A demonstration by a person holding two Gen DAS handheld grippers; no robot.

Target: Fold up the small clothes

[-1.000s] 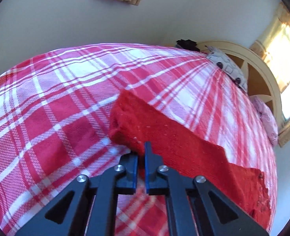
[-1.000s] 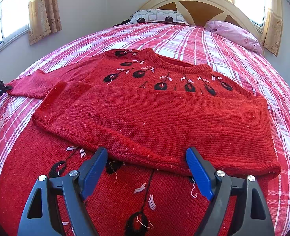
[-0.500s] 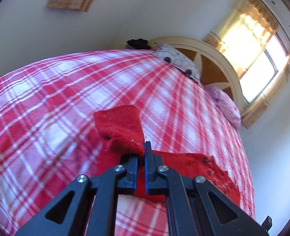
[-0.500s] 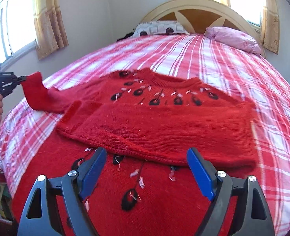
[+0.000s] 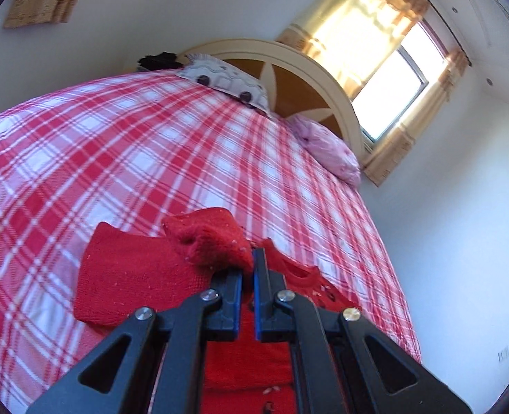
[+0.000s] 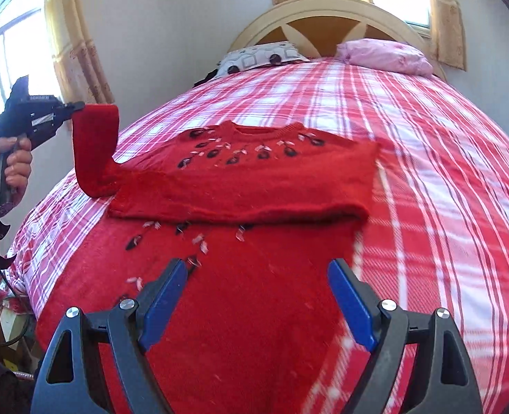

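The sleeve (image 6: 95,148) has risen, clamped in the left tongs (image 5: 248,269); right tongs (image 6: 257,296) gape over the sweater (image 6: 254,179).

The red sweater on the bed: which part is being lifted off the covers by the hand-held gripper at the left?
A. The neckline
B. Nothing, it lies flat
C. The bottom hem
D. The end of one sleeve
D: the left gripper is shut on the cuff of the sleeve, which hangs up above the bed, while the rest of the red sweater lies on the covers.
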